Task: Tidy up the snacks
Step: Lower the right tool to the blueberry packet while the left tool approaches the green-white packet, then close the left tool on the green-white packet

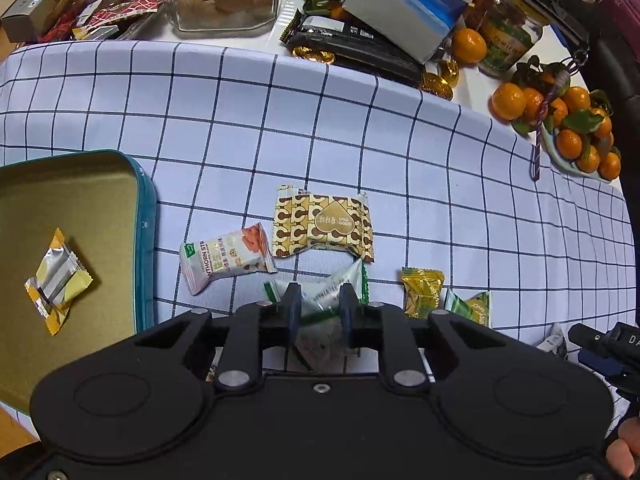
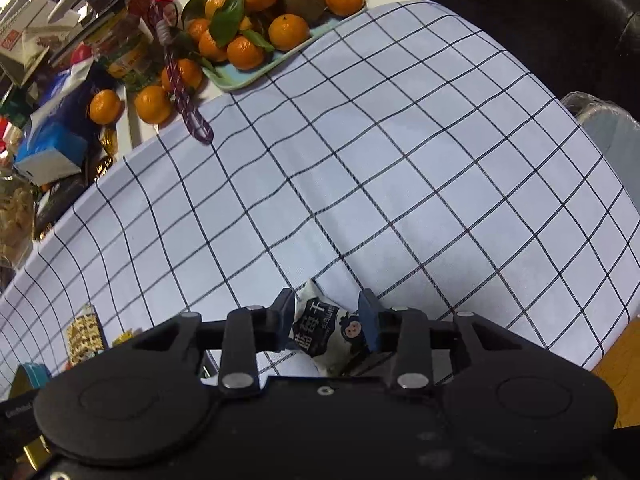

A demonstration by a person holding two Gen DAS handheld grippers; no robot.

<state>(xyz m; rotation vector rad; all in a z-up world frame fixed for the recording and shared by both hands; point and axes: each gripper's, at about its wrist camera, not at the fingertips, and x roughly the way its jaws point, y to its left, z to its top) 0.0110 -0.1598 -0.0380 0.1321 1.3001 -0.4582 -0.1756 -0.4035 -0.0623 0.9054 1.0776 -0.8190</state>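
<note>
Both grippers closed on snack packets over the checked cloth.
Teal tin (image 1: 145, 240) at left holds one yellow-silver candy (image 1: 56, 280); left gripper (image 1: 319, 312) pinches green-white packet (image 1: 332, 292); right gripper (image 2: 329, 322) pinches dark-and-white packet (image 2: 326, 330).

1. Lower half of the green-and-white crinkled snack packet (image 1: 320, 300) hidden behind the black body of the left gripper (image 1: 320, 308).
2. Teal metal tin with gold lining (image 1: 144, 240) cut off by the left picture edge.
3. Green-and-yellow foil sachet (image 1: 474, 306) partly covered by the gripper's linkage.
4. Bottom of the navy-and-white pouch with a cartoon face (image 2: 328, 332) lost behind the right gripper (image 2: 328, 320); contact with its fingers (image 2: 368, 320) unclear.
5. Print on the brown-and-gold patterned wrapper (image 2: 84, 336) too small to read.
</note>
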